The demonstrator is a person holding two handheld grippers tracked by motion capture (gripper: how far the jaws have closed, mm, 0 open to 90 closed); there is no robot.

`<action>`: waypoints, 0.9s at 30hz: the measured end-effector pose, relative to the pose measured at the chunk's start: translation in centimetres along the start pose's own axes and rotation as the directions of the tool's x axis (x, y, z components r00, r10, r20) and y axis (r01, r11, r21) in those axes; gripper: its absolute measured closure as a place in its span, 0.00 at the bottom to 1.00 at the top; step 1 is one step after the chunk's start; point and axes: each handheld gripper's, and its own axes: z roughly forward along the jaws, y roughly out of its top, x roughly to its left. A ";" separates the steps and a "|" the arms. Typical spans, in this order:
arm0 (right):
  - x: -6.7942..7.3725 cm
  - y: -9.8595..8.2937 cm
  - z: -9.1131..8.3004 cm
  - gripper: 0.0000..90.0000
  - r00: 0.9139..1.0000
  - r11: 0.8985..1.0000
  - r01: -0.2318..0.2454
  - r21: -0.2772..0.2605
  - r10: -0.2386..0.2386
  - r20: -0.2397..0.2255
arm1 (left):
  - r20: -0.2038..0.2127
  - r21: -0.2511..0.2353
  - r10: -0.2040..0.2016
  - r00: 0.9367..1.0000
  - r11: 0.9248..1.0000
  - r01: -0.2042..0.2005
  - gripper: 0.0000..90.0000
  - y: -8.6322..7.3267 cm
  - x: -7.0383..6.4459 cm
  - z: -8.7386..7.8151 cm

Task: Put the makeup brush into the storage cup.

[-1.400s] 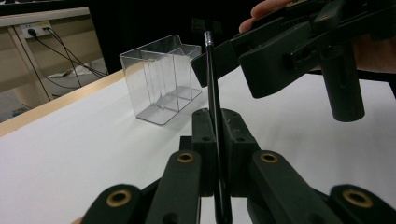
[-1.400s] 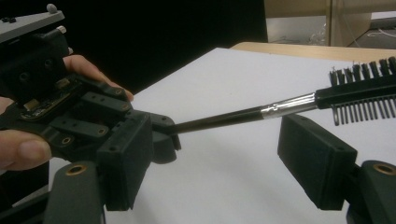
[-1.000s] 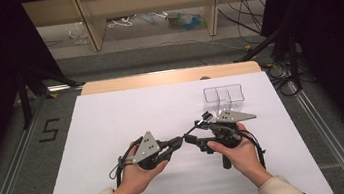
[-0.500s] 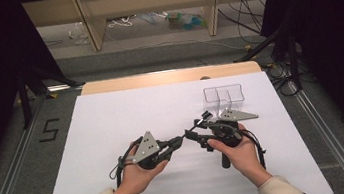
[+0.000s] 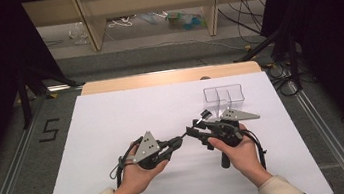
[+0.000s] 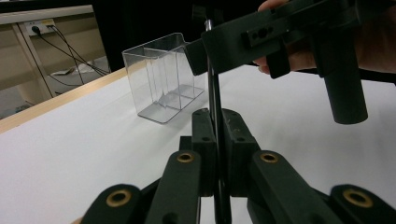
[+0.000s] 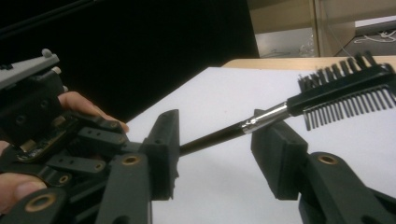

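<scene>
Gripping the brush (image 7: 280,112) in our clenched left gripper (image 6: 218,140), we risk dropping it if the released right gripper (image 7: 219,154) closes off-centre.

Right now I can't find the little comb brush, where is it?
In the high view the comb brush hangs above the table's middle, right of centre, its handle clamped in the left tongs and its comb end between the open right tongs, near the clear box.
</scene>
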 end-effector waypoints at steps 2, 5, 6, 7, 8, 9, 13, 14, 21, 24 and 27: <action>-0.1 0.0 0.0 0.63 1.000 1.000 0.017 -0.009 -0.017 -0.005 | -0.004 0.006 0.000 1.000 1.000 0.000 0.94 0.0 -0.1 0.0; -0.1 0.1 -0.1 0.66 1.000 1.000 0.001 -0.011 -0.001 -0.003 | -0.002 0.010 0.001 1.000 1.000 -0.001 0.94 -0.2 -0.1 0.2; -0.1 0.1 -0.1 0.67 1.000 1.000 0.000 -0.012 0.000 -0.004 | -0.009 0.016 0.005 1.000 1.000 -0.005 0.94 -0.2 -0.1 0.1; -0.1 0.1 -0.1 0.67 1.000 1.000 -0.001 -0.013 0.001 -0.004 | -0.008 0.016 0.008 1.000 1.000 -0.008 0.94 -0.2 -0.1 0.1; -0.1 0.1 -0.1 0.68 1.000 1.000 0.002 -0.016 -0.002 -0.004 | -0.008 0.018 0.006 1.000 1.000 -0.006 0.94 -0.2 -0.1 0.2; -0.1 0.1 -0.1 0.69 1.000 1.000 -0.001 -0.015 0.001 -0.009 | -0.008 0.018 0.007 1.000 1.000 -0.007 0.94 -0.2 -0.1 0.2; -0.1 0.1 -0.1 0.72 1.000 1.000 -0.006 -0.027 0.006 -0.014 | -0.011 0.026 0.007 1.000 1.000 -0.006 0.94 -0.3 -0.2 0.2; -0.1 0.1 -0.1 0.73 1.000 1.000 -0.003 -0.028 0.002 -0.015 | -0.011 0.028 0.011 1.000 1.000 -0.011 0.94 -0.3 -0.2 0.3; 0.2 0.2 -0.1 0.79 0.999 0.999 -0.005 -0.036 0.004 -0.033 | -0.010 0.056 0.024 1.000 0.998 -0.024 0.94 -0.6 -0.2 0.5; 0.4 0.3 -0.2 0.85 0.998 0.999 -0.002 -0.040 0.000 -0.061 | -0.012 0.065 0.033 0.999 0.997 -0.032 0.94 -0.7 -0.2 0.6; 0.9 0.5 -0.2 0.91 0.996 1.000 0.005 -0.031 -0.008 -0.094 | -0.014 0.080 0.035 0.999 0.996 -0.034 0.93 -0.8 -0.1 0.7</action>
